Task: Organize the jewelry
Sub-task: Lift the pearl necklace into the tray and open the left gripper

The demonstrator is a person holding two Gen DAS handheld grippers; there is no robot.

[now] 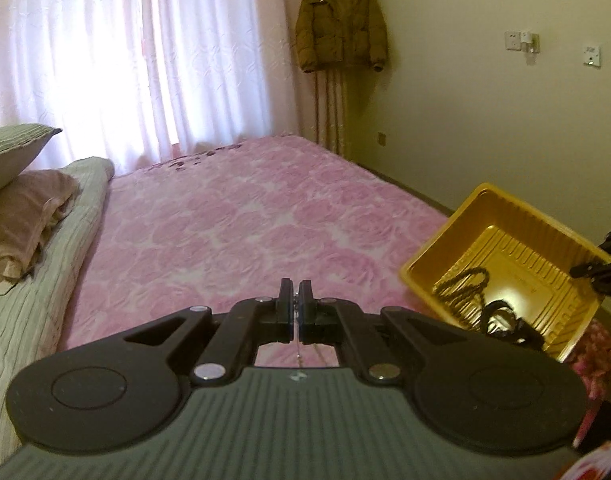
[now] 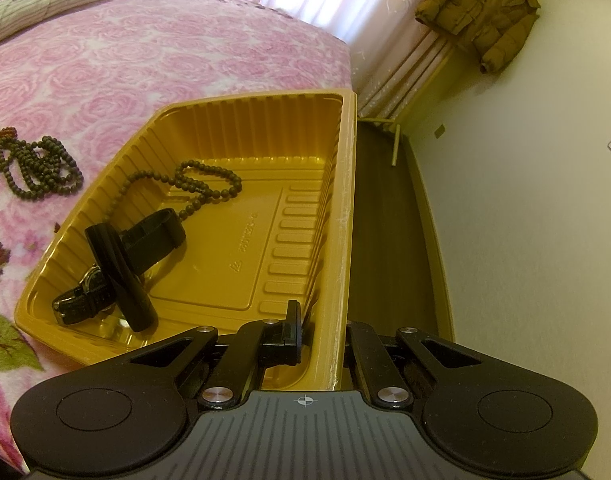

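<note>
Our left gripper and right gripper, each with a grey ribbed body, two round black discs flanking that body, black angled linkage arms with triangular cut-outs, silver round rivets at the pivots, black flat jaws, small white crosshair mark on our right body

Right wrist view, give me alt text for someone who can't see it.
The right gripper clamps the rim of a yellow plastic tray at the edge of a pink floral bed. Inside the tray lie a dark bead strand, a black wristwatch and a black strap; more dark beads lie on the bed.
</note>
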